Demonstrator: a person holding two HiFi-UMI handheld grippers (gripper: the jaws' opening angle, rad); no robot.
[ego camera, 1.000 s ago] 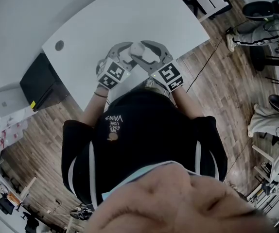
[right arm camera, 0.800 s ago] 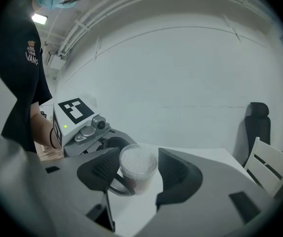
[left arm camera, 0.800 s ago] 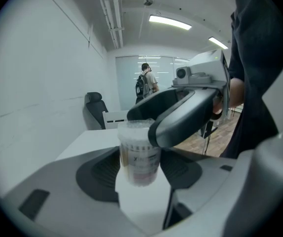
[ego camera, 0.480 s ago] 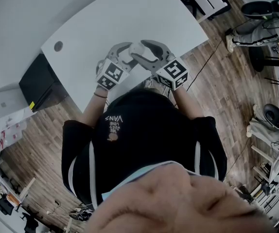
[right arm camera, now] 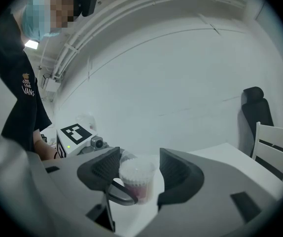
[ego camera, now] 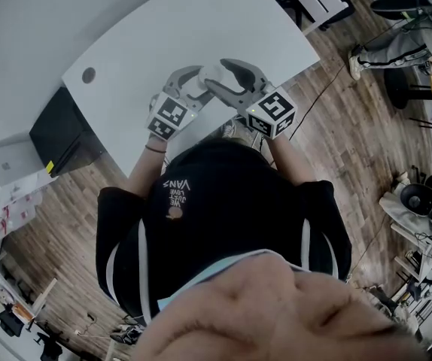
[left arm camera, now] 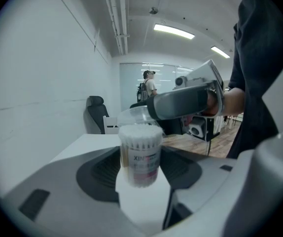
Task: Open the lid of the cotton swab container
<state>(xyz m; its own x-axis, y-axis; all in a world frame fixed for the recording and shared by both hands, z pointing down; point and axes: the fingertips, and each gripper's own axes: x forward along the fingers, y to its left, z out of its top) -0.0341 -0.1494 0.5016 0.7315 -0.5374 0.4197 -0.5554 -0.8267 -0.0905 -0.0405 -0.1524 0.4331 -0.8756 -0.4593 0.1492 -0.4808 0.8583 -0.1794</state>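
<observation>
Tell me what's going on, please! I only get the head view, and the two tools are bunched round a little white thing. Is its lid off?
Observer: Mostly. In the left gripper view the swab tips stand bare on the cotton swab container, and the clear lid is tipped up behind them.
Operator: Who's holding the lid?
Observer: The right tool, it seems. The left gripper view shows one of its jaws lying over the lid.
Operator: And the other one?
Observer: In its own view, the left tool clamps the container's labelled body, which stands upright.
</observation>
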